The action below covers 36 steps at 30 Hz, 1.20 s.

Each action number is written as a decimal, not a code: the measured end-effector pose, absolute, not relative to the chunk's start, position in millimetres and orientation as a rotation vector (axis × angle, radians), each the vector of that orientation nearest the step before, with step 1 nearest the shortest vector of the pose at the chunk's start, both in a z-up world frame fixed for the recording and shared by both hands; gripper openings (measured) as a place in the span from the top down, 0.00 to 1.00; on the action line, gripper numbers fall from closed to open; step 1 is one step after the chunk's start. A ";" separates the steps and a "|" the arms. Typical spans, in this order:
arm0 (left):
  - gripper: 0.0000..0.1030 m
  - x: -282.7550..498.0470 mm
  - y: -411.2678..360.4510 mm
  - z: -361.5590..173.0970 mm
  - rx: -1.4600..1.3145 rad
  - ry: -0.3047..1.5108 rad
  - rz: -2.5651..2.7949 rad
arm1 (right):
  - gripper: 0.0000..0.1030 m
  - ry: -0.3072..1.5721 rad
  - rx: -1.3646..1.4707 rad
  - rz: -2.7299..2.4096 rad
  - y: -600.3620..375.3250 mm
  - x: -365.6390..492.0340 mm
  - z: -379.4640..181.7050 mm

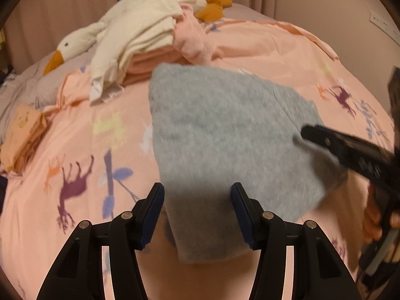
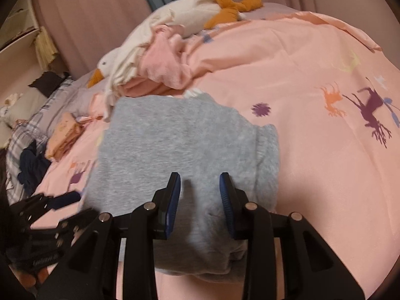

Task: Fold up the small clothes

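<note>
On the far left of the pink bedspread (image 1: 262, 50), lying flat: a folded orange cloth (image 1: 23, 135), and past it dark clothes (image 2: 31, 167) heaped by a plaid pillow (image 2: 42, 115) in the right wrist view. Further back, stretching along the bed: a white goose toy (image 1: 82, 40), with a cream garment (image 1: 140, 32) draped over it and a pink garment (image 1: 192, 40) bunched just beside. Lying folded in the middle of the bedspread, near edge towards both cameras: the gray garment (image 1: 220, 135), a ribbed cuff showing at its right side in the right wrist view. Hovering over its near left corner: the left gripper (image 1: 197, 212), jaws standing apart on either side of the cloth, pads not pressing it, grasping nothing. Coming in at the right edge of the left wrist view: the right gripper (image 2: 200, 200), held by a hand (image 1: 375, 222), its fingers (image 1: 322, 137) reaching over the garment's right edge. Jaws part open over the gray cloth, pinching nothing. Showing on the right: purple and orange deer prints (image 2: 370, 110) on bare bedspread.
</note>
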State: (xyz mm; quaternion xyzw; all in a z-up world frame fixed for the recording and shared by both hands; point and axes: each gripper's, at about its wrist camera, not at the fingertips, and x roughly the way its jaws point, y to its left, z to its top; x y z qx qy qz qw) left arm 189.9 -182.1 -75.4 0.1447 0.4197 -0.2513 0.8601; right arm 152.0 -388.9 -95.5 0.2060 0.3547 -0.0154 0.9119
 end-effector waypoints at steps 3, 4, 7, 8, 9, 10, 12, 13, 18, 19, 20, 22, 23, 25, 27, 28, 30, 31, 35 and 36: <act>0.47 202.9 -189.5 -72.8 0.301 0.866 -0.509 | 0.68 0.710 0.419 0.047 -380.6 149.6 -90.0; 0.47 208.2 -192.8 -72.4 0.298 0.860 -0.504 | 0.68 0.705 0.409 0.077 -376.2 149.3 -88.4; 0.47 221.1 -200.7 -74.0 0.297 0.844 -0.489 | 0.68 0.709 0.371 0.124 -364.0 151.7 -88.7; 0.47 225.8 -203.3 -75.2 0.296 0.842 -0.487 | 0.68 0.719 0.360 0.119 -361.7 154.2 -91.4; 0.47 228.8 -204.7 -76.8 0.297 0.842 -0.482 | 0.69 0.731 0.354 0.107 -360.4 156.6 -94.1; 0.47 234.0 -207.5 -79.2 0.302 0.844 -0.474 | 0.70 0.750 0.342 0.081 -359.6 159.8 -99.0; 0.47 241.6 -212.4 -83.3 0.310 0.860 -0.470 | 0.70 0.770 0.317 0.058 -358.7 163.1 -104.6; 0.47 245.7 -215.0 -86.0 0.316 0.870 -0.469 | 0.70 0.772 0.317 0.062 -359.5 164.4 -106.3; 0.47 249.6 -220.8 -91.7 0.352 0.889 -0.463 | 0.70 0.765 0.339 0.077 -363.9 162.8 -106.8; 0.47 248.4 -220.3 -91.0 0.354 0.885 -0.463 | 0.70 0.758 0.355 0.079 -365.9 161.7 -106.1; 0.47 246.7 -219.2 -90.0 0.355 0.881 -0.463 | 0.70 0.746 0.367 0.074 -367.9 160.4 -104.7; 0.47 242.6 -215.4 -87.2 0.348 0.876 -0.467 | 0.70 0.703 0.400 0.053 -375.6 156.2 -99.6; 0.47 238.4 -212.3 -85.4 0.346 0.871 -0.470 | 0.69 0.682 0.424 0.037 -381.4 154.4 -97.8; 0.47 234.0 -211.4 -84.2 0.354 0.865 -0.478 | 0.67 0.655 0.463 -0.008 -391.9 152.5 -96.3; 0.47 227.4 -209.3 -84.9 0.370 0.864 -0.490 | 0.66 0.634 0.494 -0.042 -401.9 152.6 -96.7; 0.47 225.8 -208.8 -85.8 0.375 0.866 -0.493 | 0.66 0.627 0.521 -0.050 -408.1 154.2 -98.5; 0.47 223.8 -207.6 -86.7 0.376 0.867 -0.499 | 0.66 0.634 0.563 -0.054 -414.6 158.5 -102.9; 0.47 223.8 -207.3 -86.4 0.374 0.868 -0.501 | 0.67 0.643 0.576 -0.057 -416.1 160.7 -105.5; 0.47 225.5 -208.0 -86.7 0.372 0.873 -0.505 | 0.68 0.677 0.591 -0.066 -417.3 167.9 -115.3; 0.47 225.7 -208.1 -86.8 0.372 0.873 -0.506 | 0.69 0.676 0.600 -0.063 -418.4 168.6 -117.0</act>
